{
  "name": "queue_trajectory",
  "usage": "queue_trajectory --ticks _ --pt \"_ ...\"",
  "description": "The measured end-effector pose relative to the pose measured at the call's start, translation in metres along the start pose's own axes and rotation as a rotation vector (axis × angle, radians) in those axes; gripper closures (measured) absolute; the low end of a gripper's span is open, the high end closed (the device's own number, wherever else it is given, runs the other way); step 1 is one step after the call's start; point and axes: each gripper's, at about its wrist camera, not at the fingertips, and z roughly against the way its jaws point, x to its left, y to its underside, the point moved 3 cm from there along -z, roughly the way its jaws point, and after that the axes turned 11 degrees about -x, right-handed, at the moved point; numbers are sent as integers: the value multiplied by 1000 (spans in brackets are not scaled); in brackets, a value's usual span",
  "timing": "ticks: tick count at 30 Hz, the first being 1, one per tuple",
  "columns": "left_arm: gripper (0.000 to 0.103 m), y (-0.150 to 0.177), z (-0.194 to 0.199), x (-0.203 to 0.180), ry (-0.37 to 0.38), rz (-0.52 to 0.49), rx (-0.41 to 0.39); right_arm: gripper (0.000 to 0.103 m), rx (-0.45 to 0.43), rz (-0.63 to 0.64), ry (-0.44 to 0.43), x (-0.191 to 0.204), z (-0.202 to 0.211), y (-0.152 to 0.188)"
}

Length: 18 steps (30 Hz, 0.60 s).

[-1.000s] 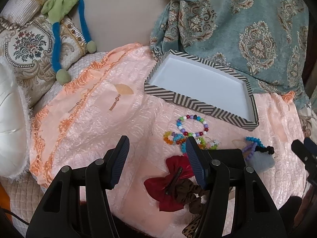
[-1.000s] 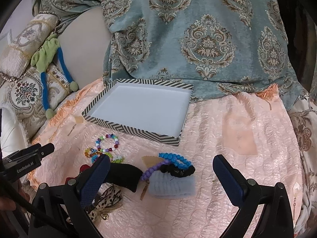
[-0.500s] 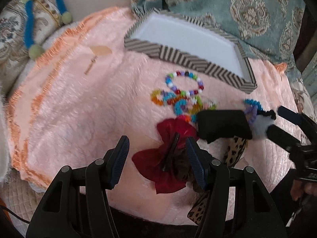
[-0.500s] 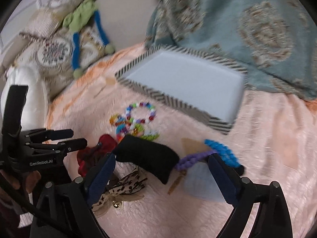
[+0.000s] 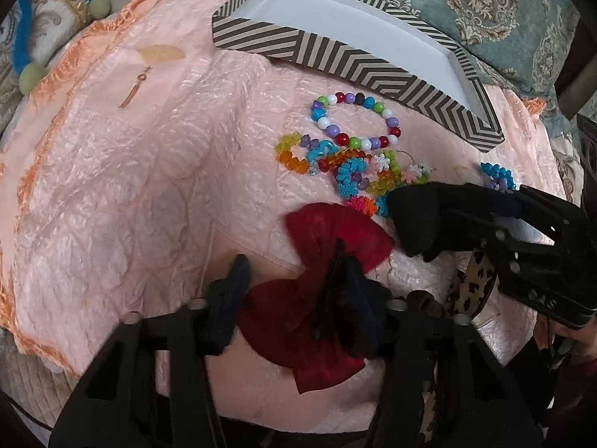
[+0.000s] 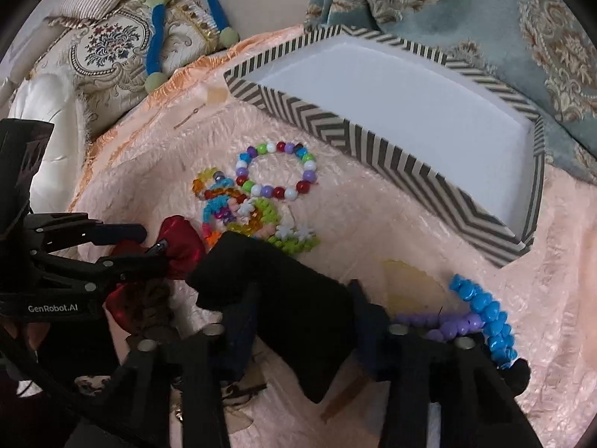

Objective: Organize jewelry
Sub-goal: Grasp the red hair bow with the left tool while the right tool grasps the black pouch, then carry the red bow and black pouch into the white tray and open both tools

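Observation:
A red bow hair clip (image 5: 328,261) lies on the pink cloth. My left gripper (image 5: 298,291) straddles the bow's lower half with its jaws apart. My right gripper (image 6: 302,321) has its fingers on both sides of a black cloth pouch (image 6: 283,298), which also shows in the left wrist view (image 5: 421,216). A round multicolour bead bracelet (image 5: 354,119) and a tangle of bright bracelets (image 5: 350,171) lie before the empty chevron-striped white tray (image 5: 335,56). Blue (image 6: 485,313) and purple (image 6: 440,324) bead bracelets lie by the right gripper.
A leopard-print bow (image 5: 470,283) and a brown braided hair tie (image 5: 421,298) lie beside the red bow. A small key-like pin (image 5: 136,86) lies far left on the cloth. Teal patterned fabric (image 6: 485,11) and embroidered cushions (image 6: 112,41) border the back.
Both grippers have moved forward and down toward the cloth. The left now straddles the red bow. The right gripper has closed in around the black pouch.

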Motion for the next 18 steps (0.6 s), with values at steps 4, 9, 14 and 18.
queue_trajectory --ticks 4,9,14,18 --pt "84 -5 6 2 25 15 -15 84 -53 -29 -26 -1 16 -4" --pt "88 -18 29 5 54 39 -71 86 -134 -43 -22 -2 41 -18" --pt "88 -43 52 5 60 44 -145 86 -213 -76 -12 -7 63 -40" --pt "88 -79 63 -2 70 48 -220 86 -270 -138 21 -25 75 -57"
